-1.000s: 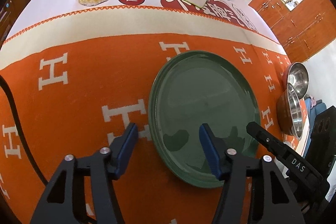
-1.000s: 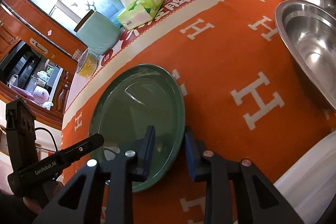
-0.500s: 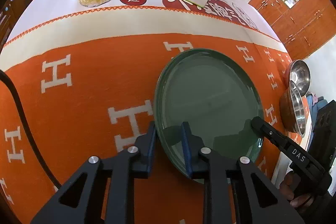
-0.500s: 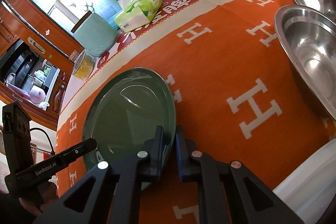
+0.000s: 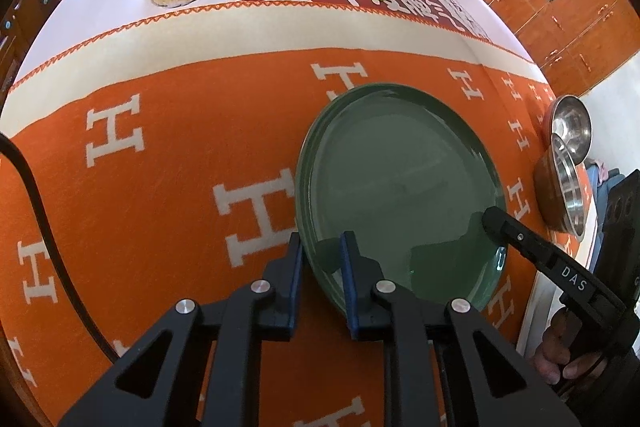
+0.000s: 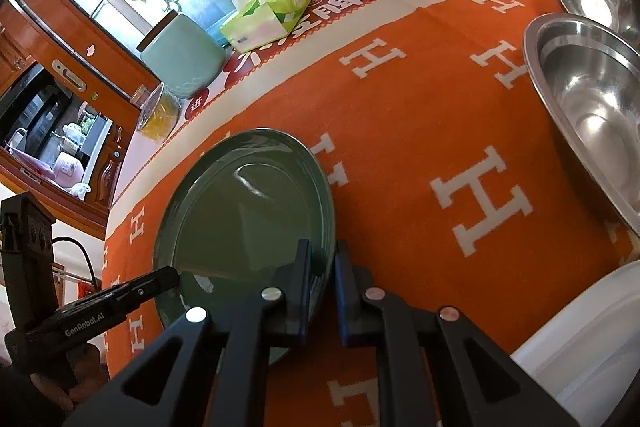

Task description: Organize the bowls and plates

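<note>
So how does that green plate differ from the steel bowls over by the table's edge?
The green plate is flat, shallow and dark matte green; the steel bowls are deep and mirror-shiny. The plate is clamped at opposite rims by the left gripper and right gripper; the bowls sit untouched, one overlapping the other. All rest on the orange cloth.

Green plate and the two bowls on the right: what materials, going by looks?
Plate: likely glazed ceramic; glossy dark green, it mirrors the claws and window light, with a thick rolled rim. Melamine can't be ruled out.
Bowls: metal, probably stainless steel; silvery brushed walls with bright hot spots and thin rims.
</note>
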The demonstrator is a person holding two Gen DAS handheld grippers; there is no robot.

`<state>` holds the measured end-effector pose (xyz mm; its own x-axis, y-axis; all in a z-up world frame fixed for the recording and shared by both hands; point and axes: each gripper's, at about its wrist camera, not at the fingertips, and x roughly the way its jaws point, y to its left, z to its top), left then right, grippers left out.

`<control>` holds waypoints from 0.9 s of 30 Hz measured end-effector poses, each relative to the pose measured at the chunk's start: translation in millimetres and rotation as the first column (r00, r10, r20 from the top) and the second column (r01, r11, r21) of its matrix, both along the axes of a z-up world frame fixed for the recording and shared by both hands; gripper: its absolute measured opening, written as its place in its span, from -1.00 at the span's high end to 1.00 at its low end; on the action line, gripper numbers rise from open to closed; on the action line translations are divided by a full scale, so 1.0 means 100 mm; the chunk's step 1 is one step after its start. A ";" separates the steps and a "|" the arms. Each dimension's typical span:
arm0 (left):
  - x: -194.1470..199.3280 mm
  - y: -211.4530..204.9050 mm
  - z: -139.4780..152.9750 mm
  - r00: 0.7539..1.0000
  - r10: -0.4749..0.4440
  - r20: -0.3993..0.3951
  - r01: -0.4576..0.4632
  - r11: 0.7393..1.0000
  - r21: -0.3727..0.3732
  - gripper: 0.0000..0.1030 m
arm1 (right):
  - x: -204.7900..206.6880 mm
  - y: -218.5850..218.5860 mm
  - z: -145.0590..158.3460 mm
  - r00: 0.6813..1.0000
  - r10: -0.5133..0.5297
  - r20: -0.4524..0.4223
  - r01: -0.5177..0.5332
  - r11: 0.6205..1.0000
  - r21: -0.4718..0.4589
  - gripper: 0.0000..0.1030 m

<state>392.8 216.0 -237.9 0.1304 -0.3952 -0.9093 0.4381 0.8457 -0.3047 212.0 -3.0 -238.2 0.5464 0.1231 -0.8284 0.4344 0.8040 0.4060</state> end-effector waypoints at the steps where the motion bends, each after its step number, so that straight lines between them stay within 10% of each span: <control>1: -0.01 0.01 0.01 1.000 -0.001 0.000 0.001 1.000 0.004 0.70 | 0.00 0.01 0.01 1.000 0.002 0.001 -0.002 1.000 0.000 0.80; 27: -0.64 0.17 0.80 0.990 -0.027 0.137 0.029 1.000 -0.006 0.66 | -0.54 0.13 0.69 0.985 0.071 0.156 -0.059 0.995 -0.085 0.79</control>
